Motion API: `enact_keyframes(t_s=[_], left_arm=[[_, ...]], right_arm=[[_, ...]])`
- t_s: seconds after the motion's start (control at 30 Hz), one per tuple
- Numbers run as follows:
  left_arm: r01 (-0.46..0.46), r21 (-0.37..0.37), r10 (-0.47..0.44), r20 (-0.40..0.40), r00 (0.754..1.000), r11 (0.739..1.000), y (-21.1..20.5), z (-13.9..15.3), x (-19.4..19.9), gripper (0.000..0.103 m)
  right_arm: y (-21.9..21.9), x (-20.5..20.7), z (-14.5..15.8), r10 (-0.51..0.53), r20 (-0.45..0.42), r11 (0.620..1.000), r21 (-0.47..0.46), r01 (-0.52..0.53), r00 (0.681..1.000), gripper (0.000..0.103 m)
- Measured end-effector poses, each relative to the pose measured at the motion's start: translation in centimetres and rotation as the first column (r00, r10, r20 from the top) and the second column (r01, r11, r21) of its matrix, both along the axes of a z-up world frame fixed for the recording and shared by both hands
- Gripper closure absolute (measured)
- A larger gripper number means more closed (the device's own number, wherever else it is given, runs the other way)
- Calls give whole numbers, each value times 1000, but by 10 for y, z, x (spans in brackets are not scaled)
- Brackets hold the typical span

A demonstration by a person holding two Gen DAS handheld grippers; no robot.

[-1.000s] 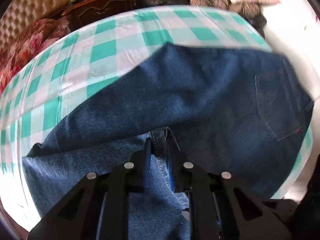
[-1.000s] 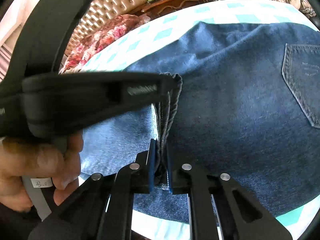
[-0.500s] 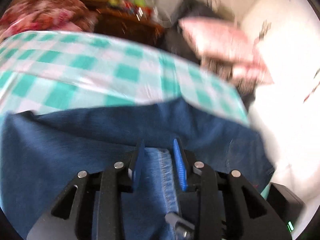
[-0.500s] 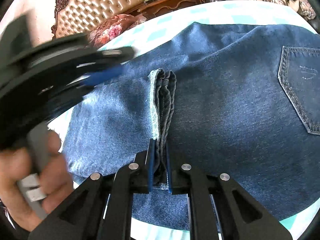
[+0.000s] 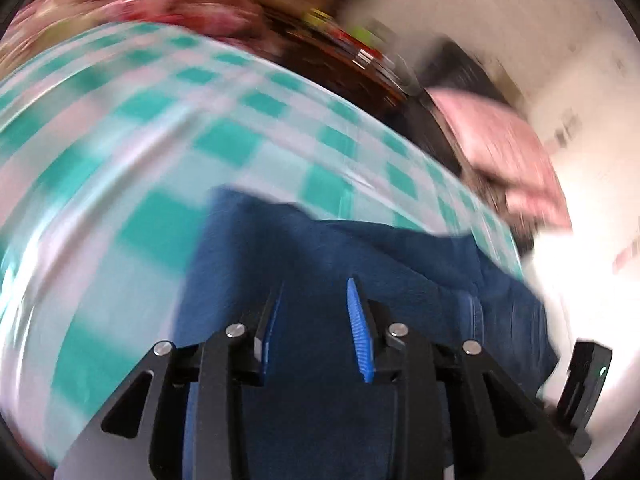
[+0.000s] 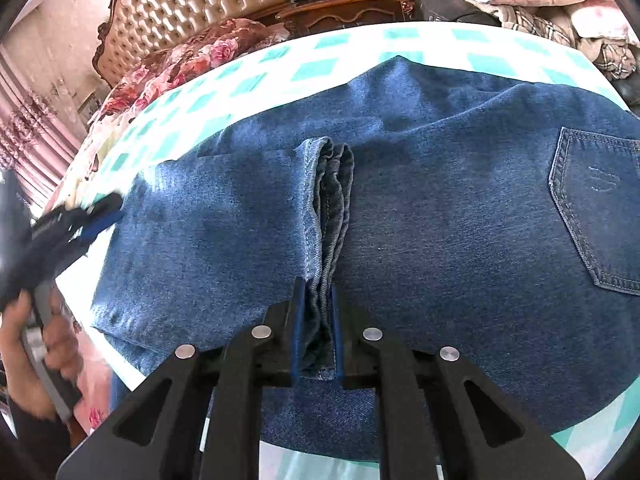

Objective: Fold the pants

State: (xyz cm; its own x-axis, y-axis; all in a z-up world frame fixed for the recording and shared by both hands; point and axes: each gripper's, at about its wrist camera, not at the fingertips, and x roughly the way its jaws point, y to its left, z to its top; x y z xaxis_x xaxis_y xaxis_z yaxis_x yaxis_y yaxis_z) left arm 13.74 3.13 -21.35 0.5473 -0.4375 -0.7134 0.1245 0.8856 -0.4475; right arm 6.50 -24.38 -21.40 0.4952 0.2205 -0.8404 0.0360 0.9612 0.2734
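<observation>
We see dark blue denim pants point(image 6: 440, 208) with paler stitching round the back pocket point(image 6: 600, 208). Under them, a tablecloth point(image 5: 168, 128) in teal-and-white check. Both grippers are black with blue pads point(image 5: 360, 332). Headboard point(image 6: 192, 12) is tufted tan in a dark brown frame; bedding point(image 6: 176, 64) is red-and-pink floral. The blurred pink shape point(image 5: 504, 152) in the left wrist view is probably a pillow.
</observation>
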Motion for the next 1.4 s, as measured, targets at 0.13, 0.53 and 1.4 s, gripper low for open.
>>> enact_keyframes(t_s=[0.13,0.53,1.4], left_arm=[[-182,182,190,-28,981,966,26,1,31,91],[-48,192,34,73,997,980,21,11,57,79],[-126,79,101,267,958,989,4,-11,-145,50]], right_arm=[[1,0,2,-2,-6,1000,-17,2,1000,95],[7,3,3,-1,-21,998,-60,0,1000,95],[137,113,37,189,96,966,-196,-167,977,76]])
